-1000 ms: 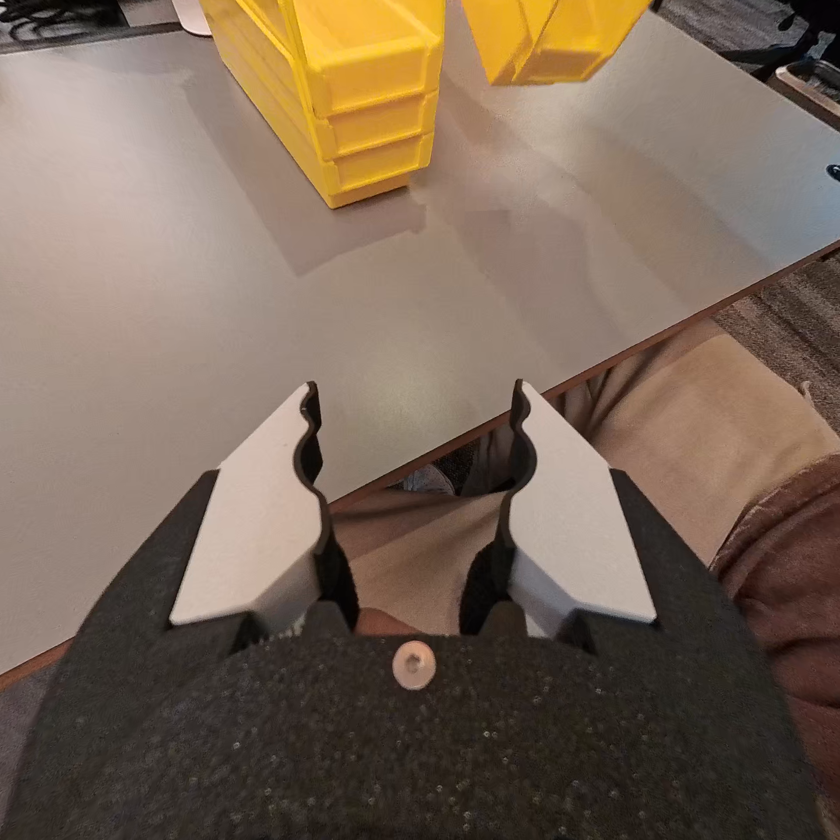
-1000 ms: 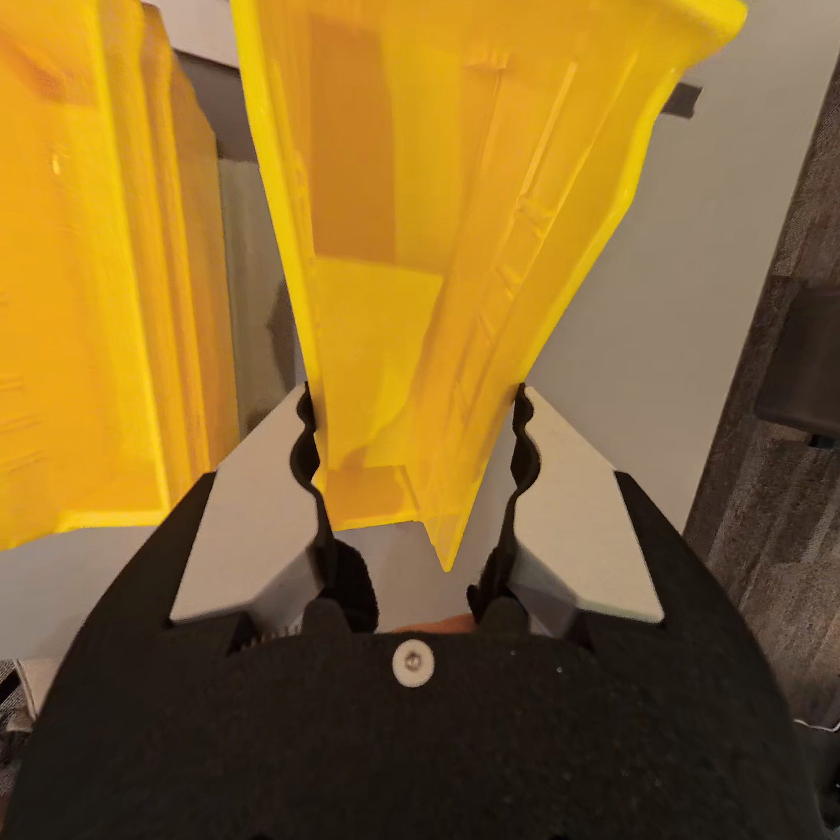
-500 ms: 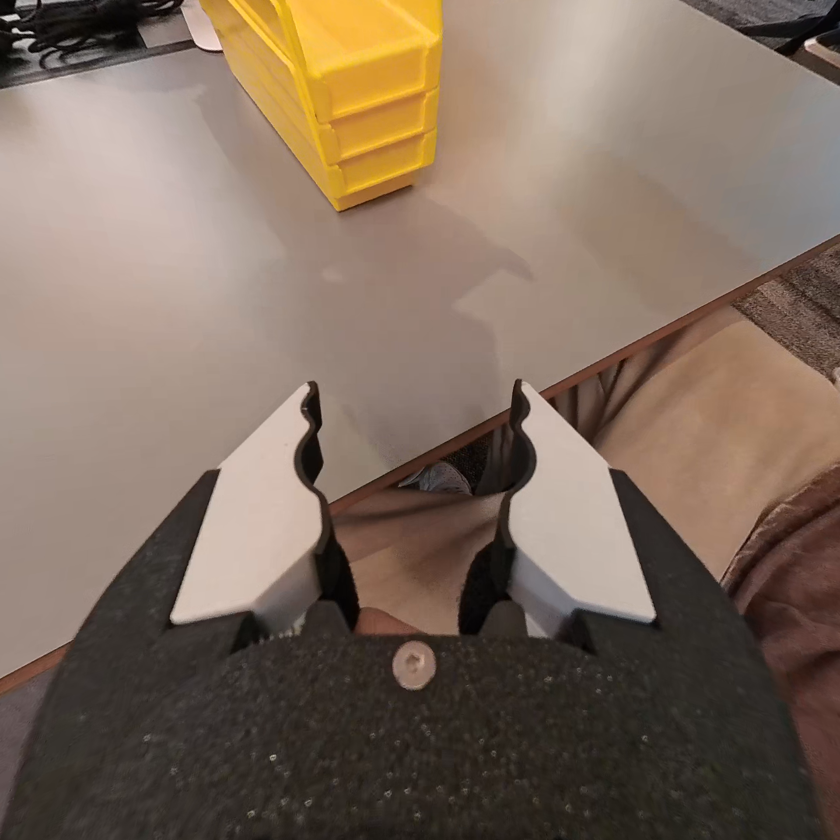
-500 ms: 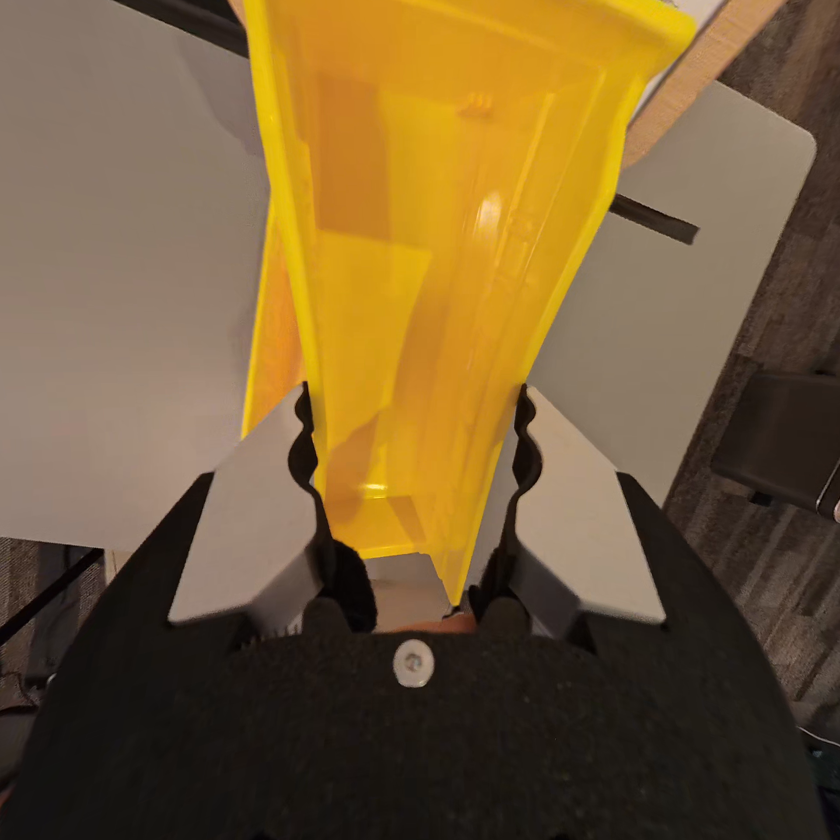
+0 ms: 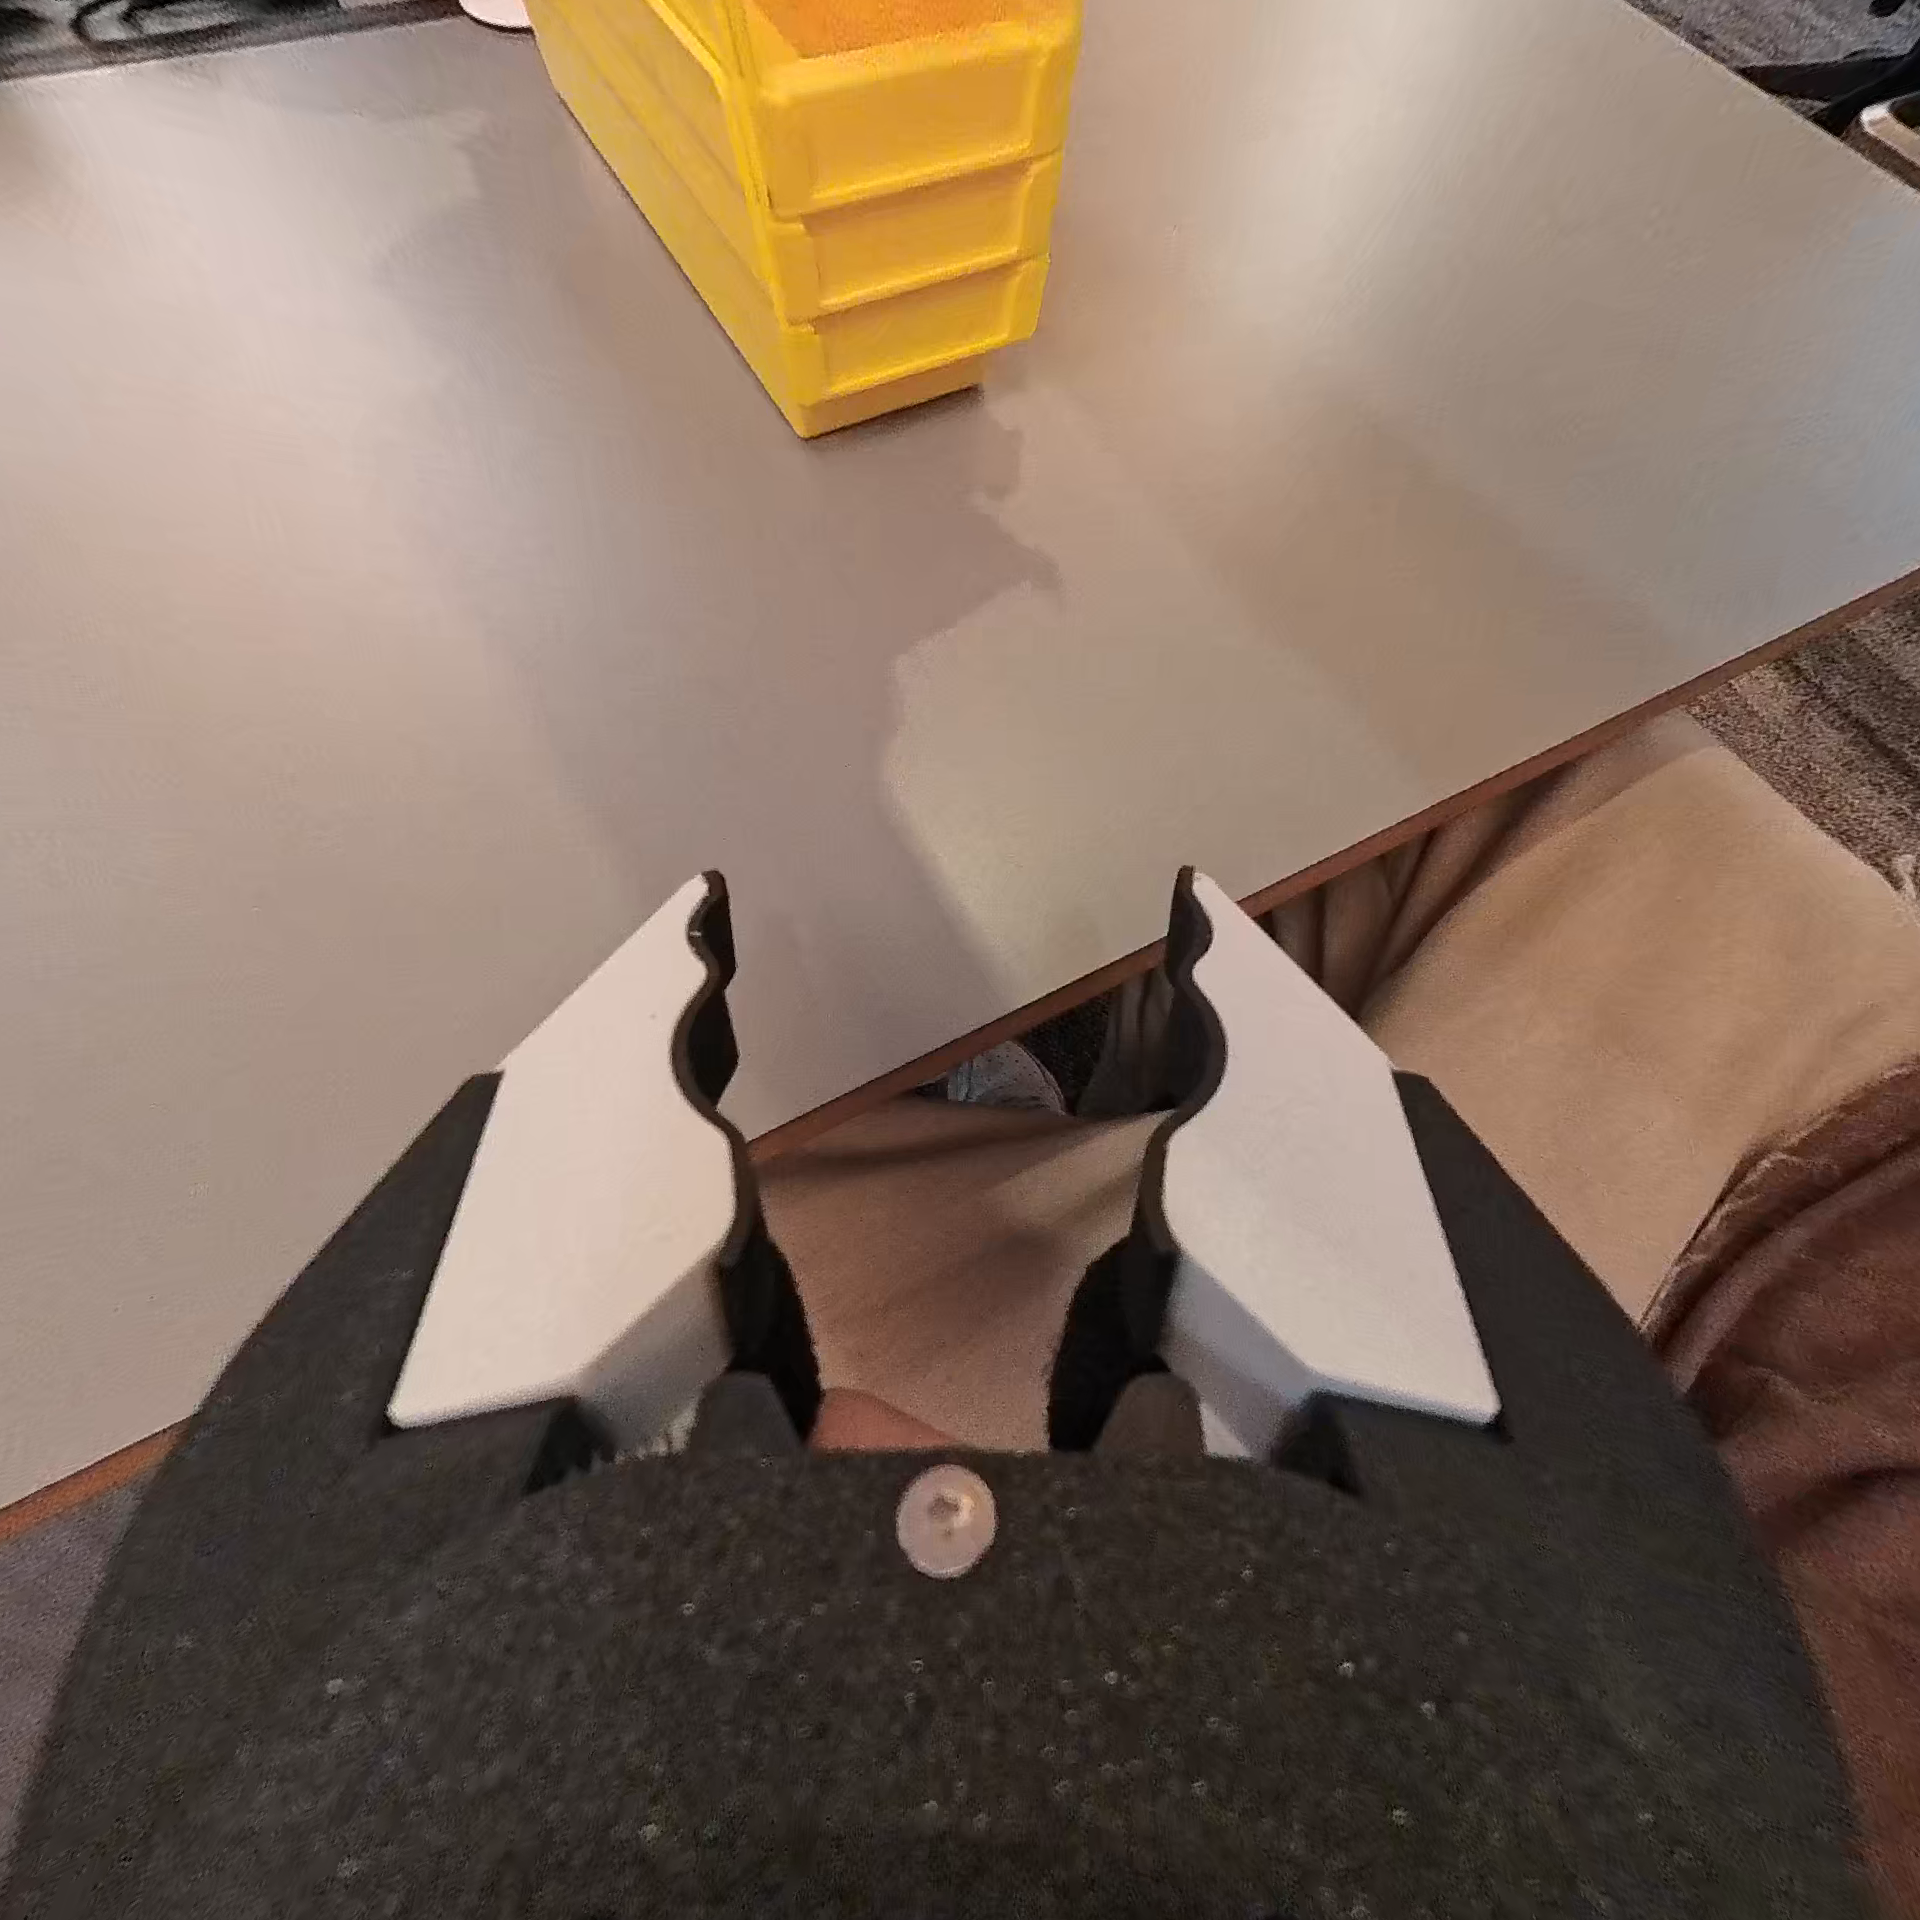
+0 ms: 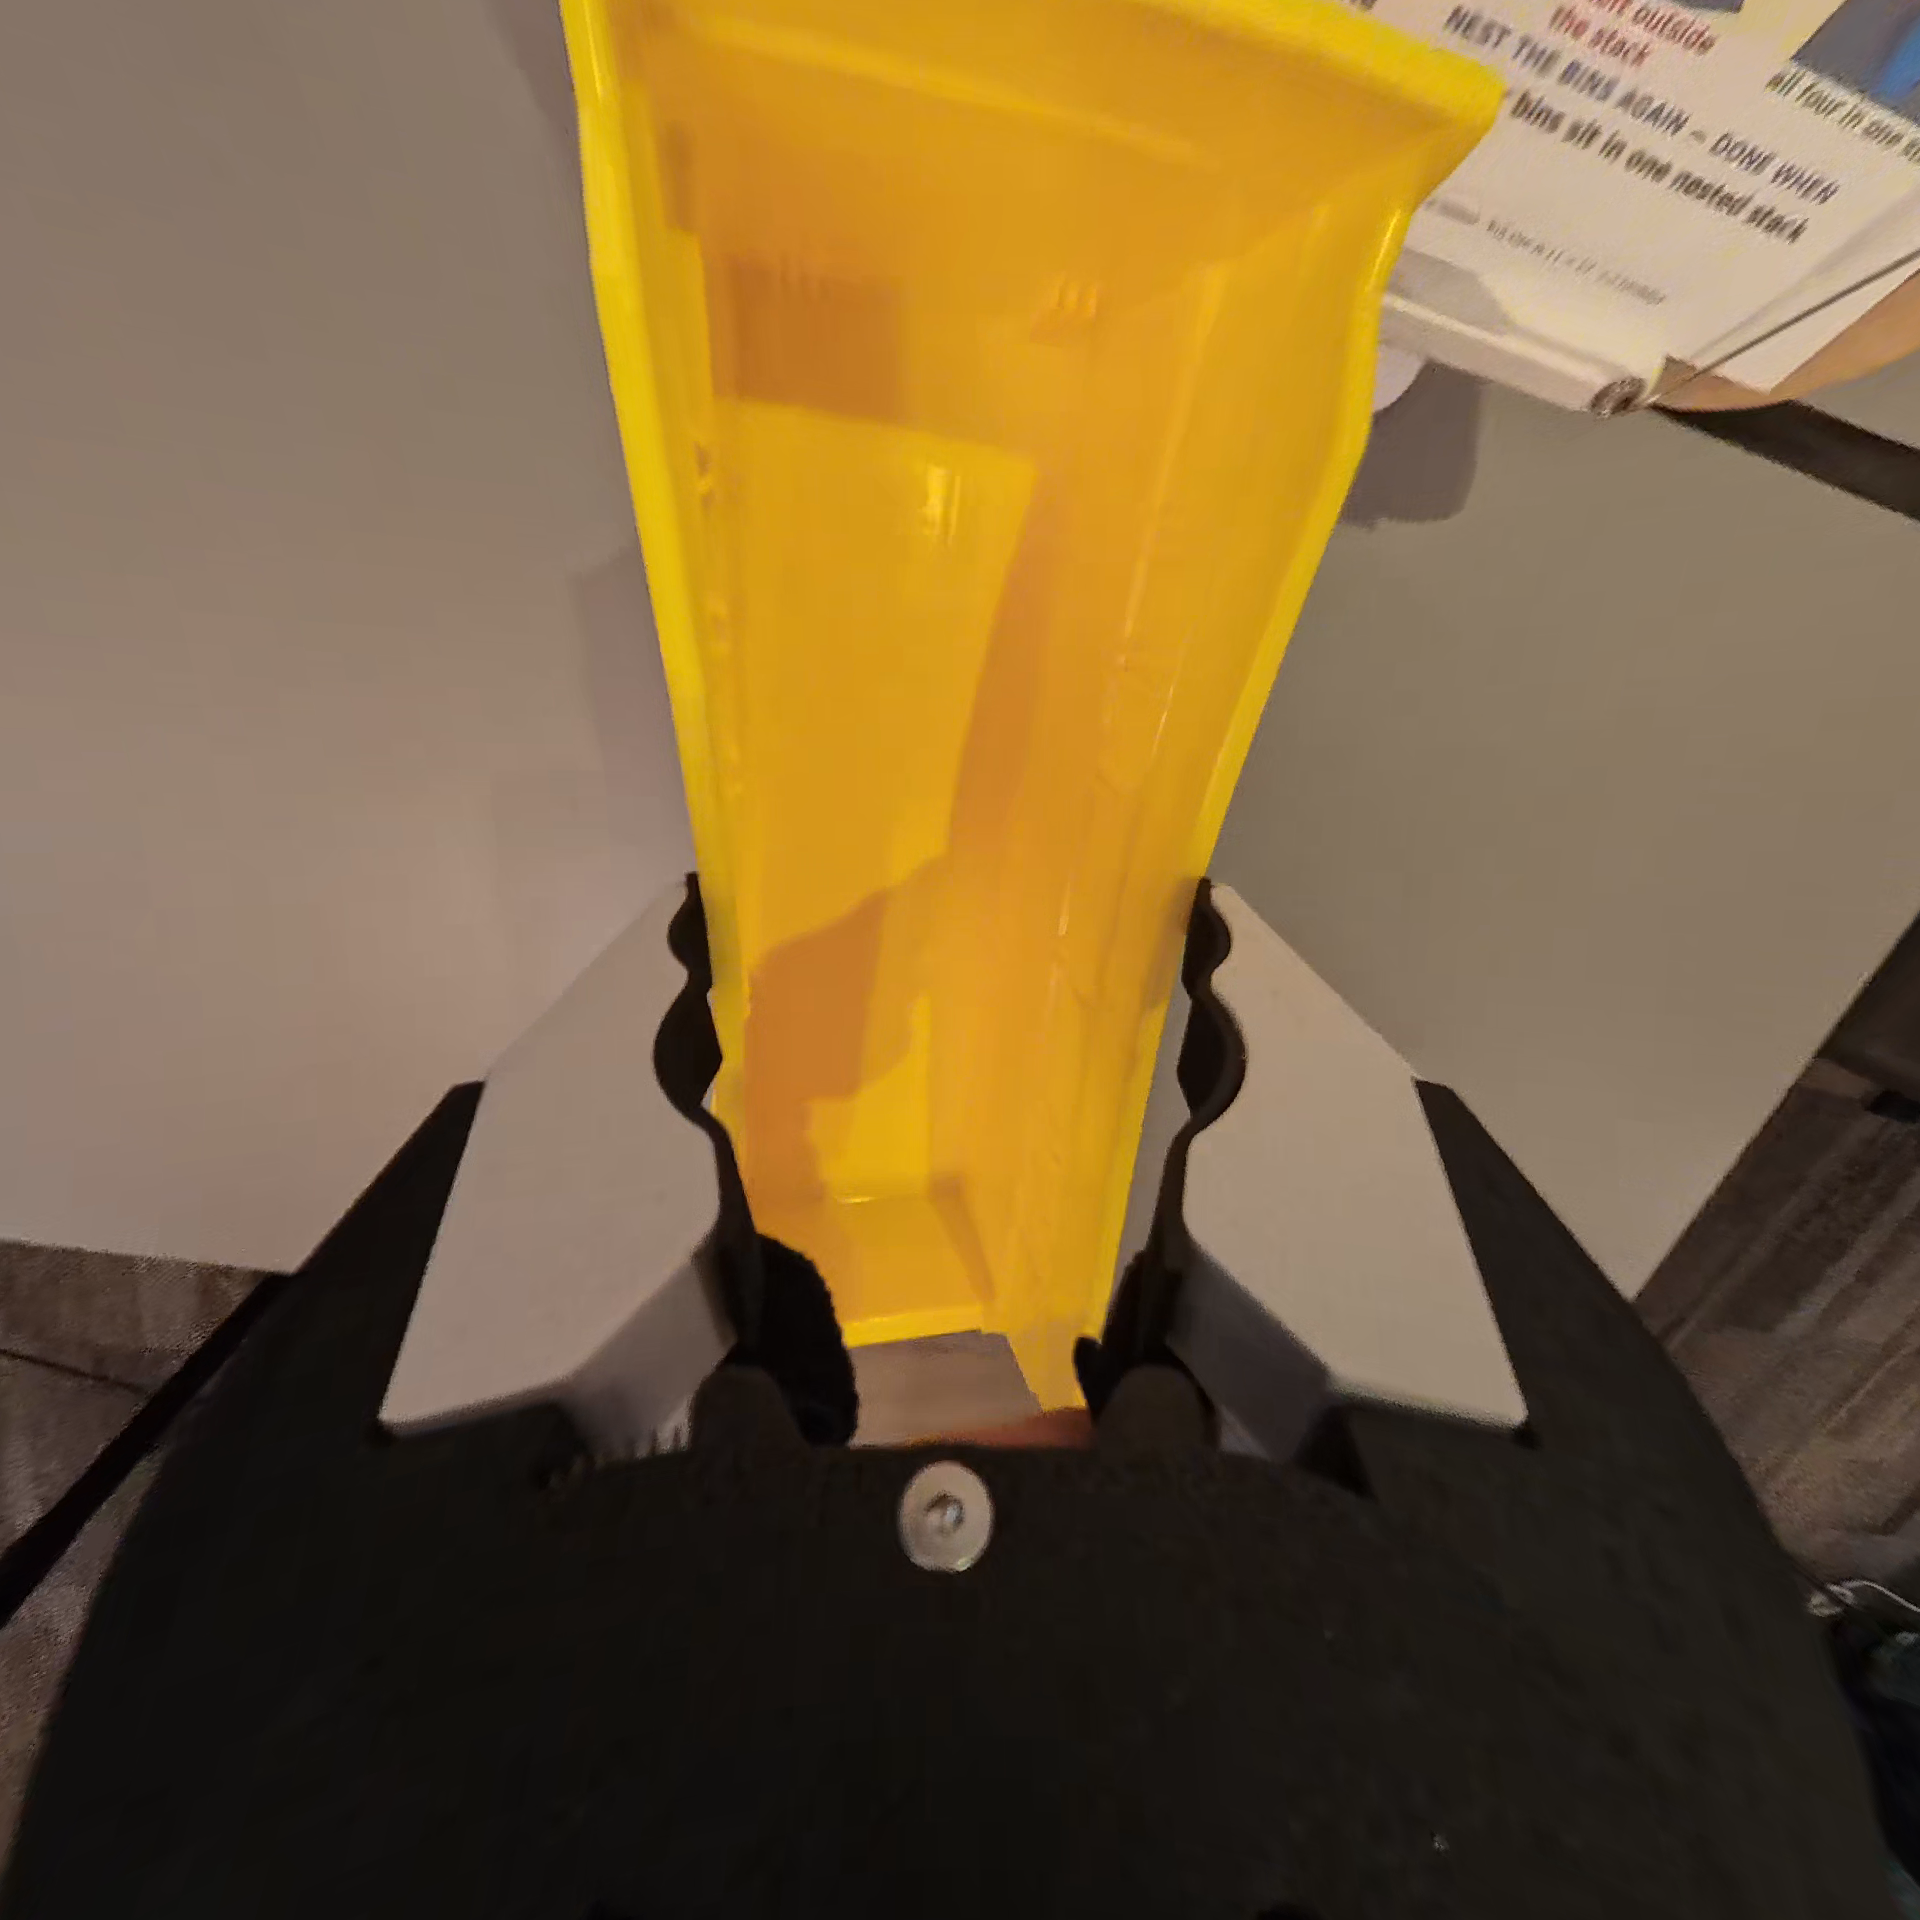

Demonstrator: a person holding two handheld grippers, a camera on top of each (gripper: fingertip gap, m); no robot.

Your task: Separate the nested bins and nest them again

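A stack of three nested yellow bins (image 5: 883, 208) stands on the grey table (image 5: 416, 623) at the far middle of the left wrist view. My left gripper (image 5: 951, 904) is open and empty, hovering over the table's near edge, well short of the stack. My right gripper (image 6: 945, 914) is shut on a single yellow bin (image 6: 987, 582), its fingers against the bin's two long sides. The bin points away from me above the table (image 6: 312, 623). The stack does not show in the right wrist view.
A printed sheet on a clipboard (image 6: 1662, 208) lies at the far right of the table. The table's brown front edge (image 5: 1558, 779) runs diagonally, with a person's tan trousers (image 5: 1558, 1039) and brown sleeve (image 5: 1818, 1351) below it. Carpet (image 6: 1766, 1247) lies to the right.
My right gripper has carried the single bin away from the stack to the right; the stack has left its view and the clipboard has come in. The left gripper has drifted slightly and stays open.
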